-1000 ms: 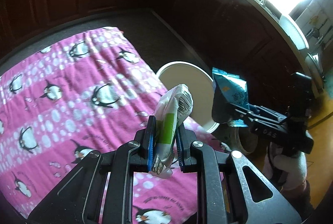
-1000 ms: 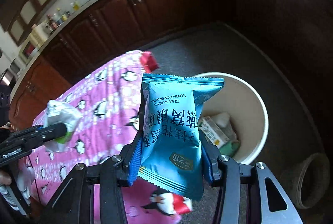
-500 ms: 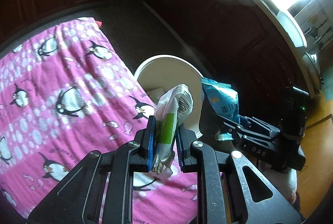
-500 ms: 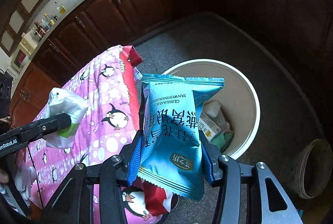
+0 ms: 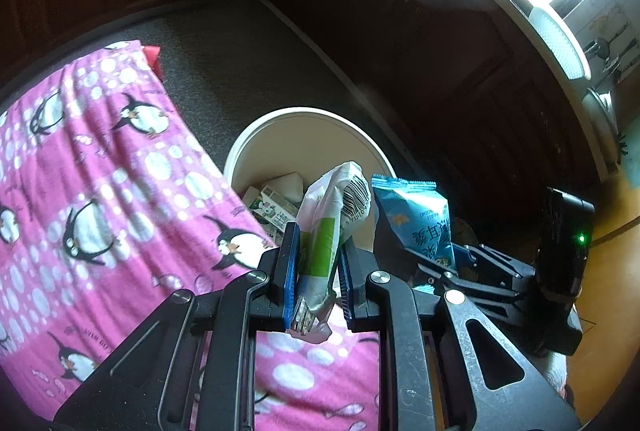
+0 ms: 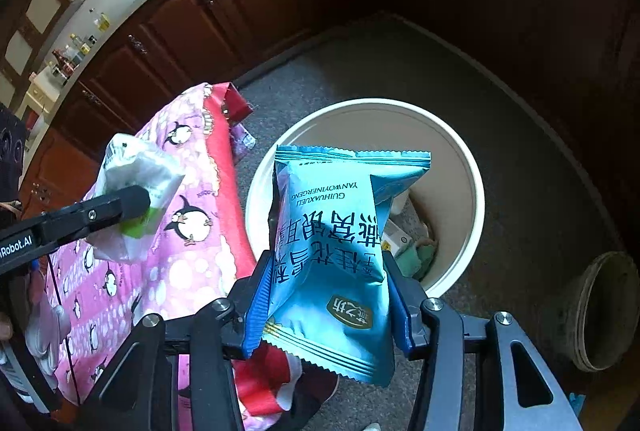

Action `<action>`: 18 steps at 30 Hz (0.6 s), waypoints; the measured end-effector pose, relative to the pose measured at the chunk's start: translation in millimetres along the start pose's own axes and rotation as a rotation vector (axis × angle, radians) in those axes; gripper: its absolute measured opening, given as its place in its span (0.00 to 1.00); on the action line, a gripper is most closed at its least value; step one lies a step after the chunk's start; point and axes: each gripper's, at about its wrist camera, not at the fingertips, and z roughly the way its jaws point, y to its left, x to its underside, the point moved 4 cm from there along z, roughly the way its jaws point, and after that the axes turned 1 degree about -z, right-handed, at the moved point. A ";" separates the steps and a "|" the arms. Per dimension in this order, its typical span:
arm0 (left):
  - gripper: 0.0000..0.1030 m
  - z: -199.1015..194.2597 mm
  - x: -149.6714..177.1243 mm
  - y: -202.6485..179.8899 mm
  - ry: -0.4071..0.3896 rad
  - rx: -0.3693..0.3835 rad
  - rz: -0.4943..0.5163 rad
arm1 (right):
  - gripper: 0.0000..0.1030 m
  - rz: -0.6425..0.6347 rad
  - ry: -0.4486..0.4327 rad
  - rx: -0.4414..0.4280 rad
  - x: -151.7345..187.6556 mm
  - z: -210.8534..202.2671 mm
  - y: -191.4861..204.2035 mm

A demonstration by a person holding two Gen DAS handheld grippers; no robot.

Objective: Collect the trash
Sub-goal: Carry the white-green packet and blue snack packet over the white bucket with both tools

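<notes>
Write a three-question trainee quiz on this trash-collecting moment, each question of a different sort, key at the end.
1. True or false: the white bin is empty.
2. Which does the right gripper hold: A) blue snack packet B) white-and-green wrapper C) milk carton?
3. Fill in: the left gripper hangs above the pink ___-print cloth.

Key:
1. False; cartons and other trash lie inside.
2. A
3. penguin

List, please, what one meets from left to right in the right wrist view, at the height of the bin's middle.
White and green wrapper → pink penguin cloth → blue snack bag → cream bin → brown pot.
</notes>
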 end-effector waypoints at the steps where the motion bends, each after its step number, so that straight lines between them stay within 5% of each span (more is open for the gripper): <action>1: 0.15 2.1 -1.5 -1.3 0.002 0.000 0.003 | 0.48 0.003 0.002 0.000 0.6 1.4 -1.8; 18: 0.15 54.5 -22.5 -13.0 0.050 -0.010 0.012 | 0.48 0.051 0.054 0.012 3.0 27.9 -21.1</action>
